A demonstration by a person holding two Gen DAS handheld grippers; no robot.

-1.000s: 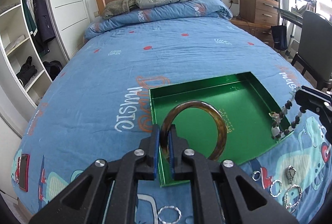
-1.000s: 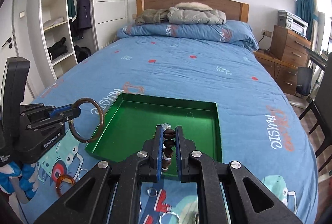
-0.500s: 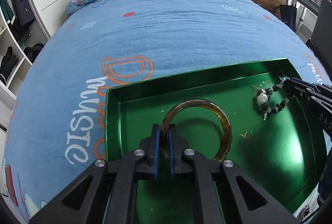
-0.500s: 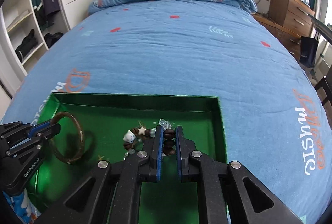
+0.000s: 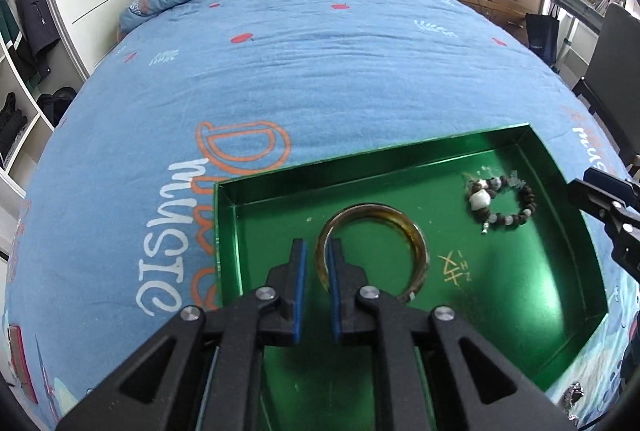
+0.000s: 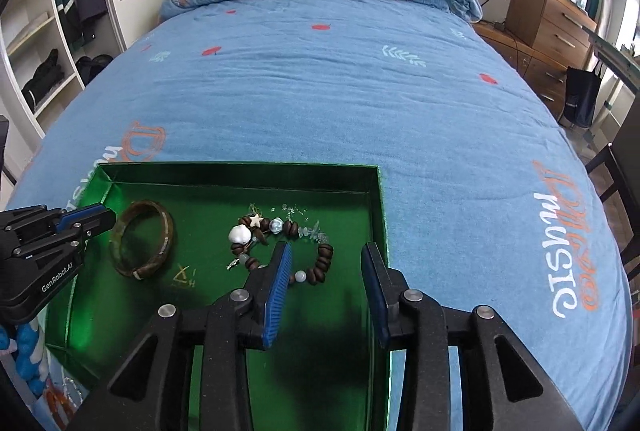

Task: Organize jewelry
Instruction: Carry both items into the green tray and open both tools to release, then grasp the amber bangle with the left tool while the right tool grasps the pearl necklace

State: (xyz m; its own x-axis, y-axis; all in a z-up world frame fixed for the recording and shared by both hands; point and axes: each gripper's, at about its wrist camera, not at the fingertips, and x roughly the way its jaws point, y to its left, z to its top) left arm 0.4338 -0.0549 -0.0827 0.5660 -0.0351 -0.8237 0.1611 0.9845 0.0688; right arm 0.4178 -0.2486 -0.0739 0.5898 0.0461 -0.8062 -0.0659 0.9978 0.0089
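On the blue bedspread (image 5: 320, 79) sits a shallow green tray (image 5: 556, 167), and both pieces of jewelry lie on its floor. Toward its left side rests the brown bangle (image 5: 416, 247), lying flat. Toward the right side lies the beaded bracelet (image 6: 316, 267), a loop of dark wooden beads with a white charm, a small star and some pale beads, well apart from the bangle.

Over the tray, the left gripper (image 5: 316, 291) is opening: its blue pads stand a narrow way apart, the bangle's near rim between them, no longer pinched. The right gripper (image 6: 326, 283) is also opening, its jaws wider, with part of the beaded bracelet lying loose on the tray floor between them.
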